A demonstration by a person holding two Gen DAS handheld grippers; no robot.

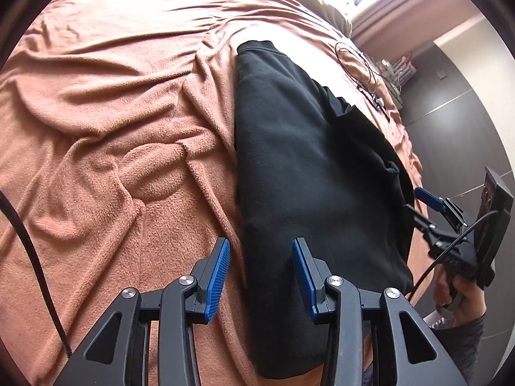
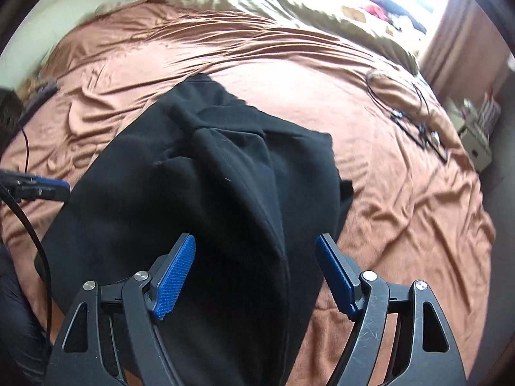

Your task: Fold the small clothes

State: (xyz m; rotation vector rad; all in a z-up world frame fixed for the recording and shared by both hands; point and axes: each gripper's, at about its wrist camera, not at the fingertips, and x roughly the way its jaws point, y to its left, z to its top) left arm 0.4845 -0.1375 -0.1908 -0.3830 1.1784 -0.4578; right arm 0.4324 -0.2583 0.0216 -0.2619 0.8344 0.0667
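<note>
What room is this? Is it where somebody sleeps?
Most likely a bedroom. A black garment lies on a wide bed under a rumpled orange-brown blanket, with patterned bedding at the far end and a bright curtained window.

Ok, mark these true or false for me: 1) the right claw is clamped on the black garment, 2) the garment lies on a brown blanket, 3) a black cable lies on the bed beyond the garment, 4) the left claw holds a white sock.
1) False: the right claw stands open above the black garment, its pads clear of the cloth.
2) True: it lies on the brown blanket.
3) True: a black cable lies looped there.
4) False: the left claw is open and holds nothing.
</note>
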